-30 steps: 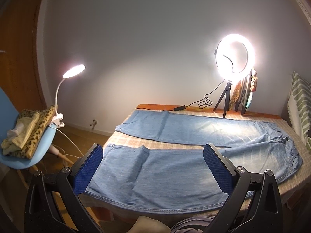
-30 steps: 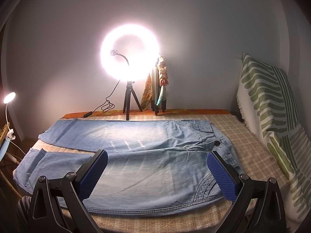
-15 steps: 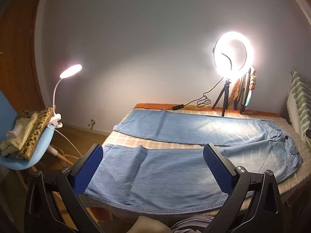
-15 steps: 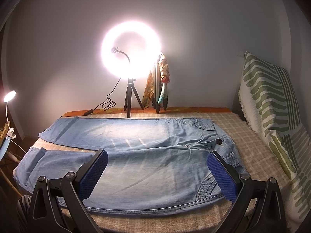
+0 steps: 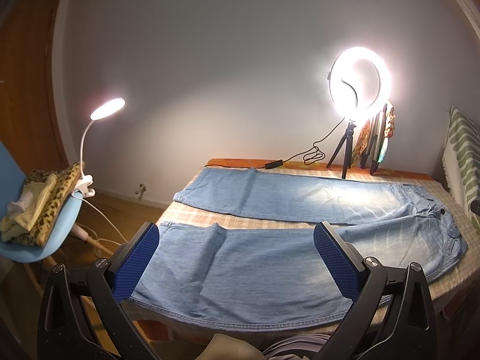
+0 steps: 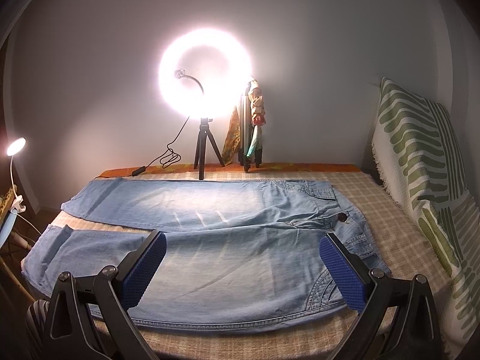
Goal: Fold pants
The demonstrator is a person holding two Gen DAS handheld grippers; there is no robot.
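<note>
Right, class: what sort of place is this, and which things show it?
Probably a bedroom at home: light blue denim jeans spread on a checked bed cover, a green-striped white pillow against the wall, and a blue chair piled with clothes.

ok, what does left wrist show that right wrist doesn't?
Left wrist only: the blue chair stacked with leopard-print clothes, the wood floor, and the pants' leg hems up close.

Right wrist only: the pants' button and pocket stitching up close, and most of the green-striped cushion.

Both: light-blue pants spread flat on the checked bedcover, legs apart, the ring light on its tripod, the clip lamp, and each view's own claw, left claw and right claw, open and holding nothing.
</note>
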